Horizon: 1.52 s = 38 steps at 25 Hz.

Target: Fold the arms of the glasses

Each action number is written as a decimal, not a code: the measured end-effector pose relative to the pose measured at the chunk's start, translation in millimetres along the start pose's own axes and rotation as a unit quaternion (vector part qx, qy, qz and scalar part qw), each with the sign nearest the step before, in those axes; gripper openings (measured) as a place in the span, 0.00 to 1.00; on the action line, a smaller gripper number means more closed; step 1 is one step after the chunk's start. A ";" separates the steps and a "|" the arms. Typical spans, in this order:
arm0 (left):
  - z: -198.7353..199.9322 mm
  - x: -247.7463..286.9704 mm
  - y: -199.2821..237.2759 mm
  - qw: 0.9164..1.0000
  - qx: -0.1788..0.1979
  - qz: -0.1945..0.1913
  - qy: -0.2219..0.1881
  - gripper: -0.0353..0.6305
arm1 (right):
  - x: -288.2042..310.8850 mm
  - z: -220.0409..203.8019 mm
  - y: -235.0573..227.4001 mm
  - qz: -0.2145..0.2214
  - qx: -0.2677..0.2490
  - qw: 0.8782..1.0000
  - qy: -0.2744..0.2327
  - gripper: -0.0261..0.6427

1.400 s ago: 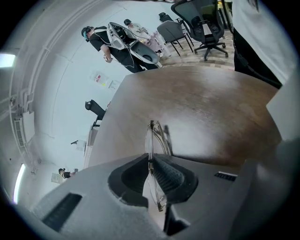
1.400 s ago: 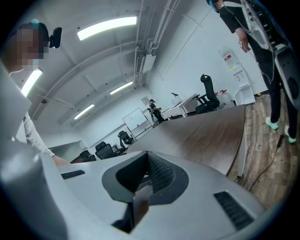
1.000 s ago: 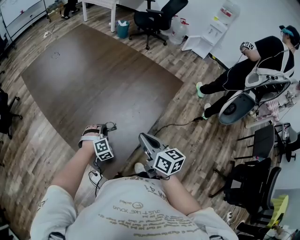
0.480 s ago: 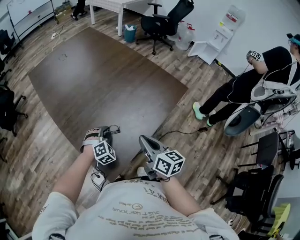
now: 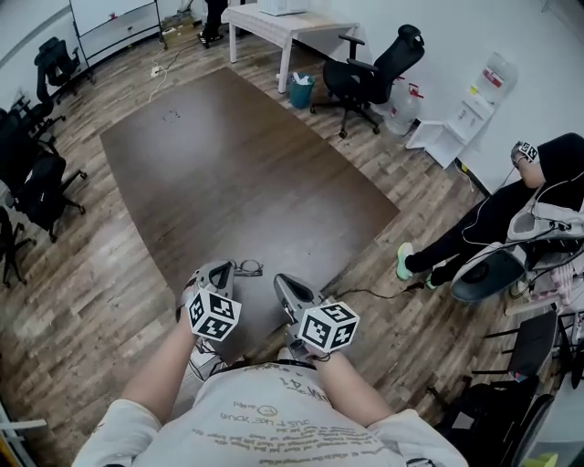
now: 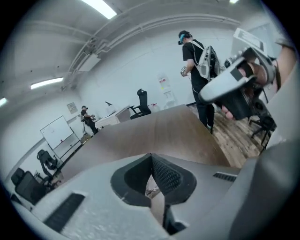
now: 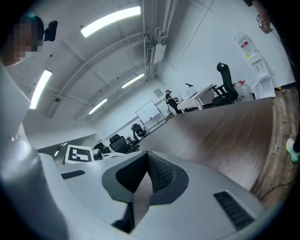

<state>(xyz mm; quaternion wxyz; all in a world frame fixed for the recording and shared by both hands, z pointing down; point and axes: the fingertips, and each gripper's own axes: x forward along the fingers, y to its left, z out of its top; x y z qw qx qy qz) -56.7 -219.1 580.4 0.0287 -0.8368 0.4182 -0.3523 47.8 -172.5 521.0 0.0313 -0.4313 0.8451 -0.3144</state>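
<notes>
No glasses show in any view. A small dark thing (image 5: 173, 116) lies at the far end of the brown table (image 5: 246, 173), too small to tell what it is. My left gripper (image 5: 217, 274) hangs over the table's near edge, shut and empty. Beside it on the right, my right gripper (image 5: 290, 292) is also shut on nothing. In the left gripper view the jaws (image 6: 151, 161) meet over the tabletop, and the right gripper (image 6: 234, 84) shows at the upper right. In the right gripper view the jaws (image 7: 147, 161) are closed too, with the left gripper's marker cube (image 7: 78, 153) at the left.
A white desk (image 5: 274, 23) and a black office chair (image 5: 370, 73) stand beyond the table. More black chairs (image 5: 32, 173) line the left side. A person (image 5: 529, 201) sits at the right beside a white water dispenser (image 5: 479, 100). A cable (image 5: 374, 294) runs across the wooden floor.
My left gripper has risen and rolled, and it now sits closer to the right one. The right gripper has shifted slightly. The head view now shows more of the table's far end.
</notes>
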 end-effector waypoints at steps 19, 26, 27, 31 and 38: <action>-40.5 -107.9 42.8 0.941 -0.304 0.143 -0.022 0.07 | 61.0 -21.1 49.6 0.045 -0.126 0.990 0.050 0.06; -36.6 -109.7 42.7 0.940 -0.312 0.136 -0.033 0.07 | 65.0 -24.3 55.5 0.055 -0.131 0.988 0.062 0.06; -35.3 -109.3 42.9 0.940 -0.312 0.133 -0.035 0.07 | 65.6 -23.8 56.5 0.056 -0.132 0.988 0.063 0.06; -31.2 -107.3 45.4 0.943 -0.306 0.125 -0.042 0.07 | 68.0 -20.0 56.1 0.055 -0.135 0.988 0.060 0.06; -31.8 -104.2 51.9 0.942 -0.310 0.118 -0.047 0.07 | 72.7 -16.7 53.6 0.047 -0.129 0.989 0.058 0.06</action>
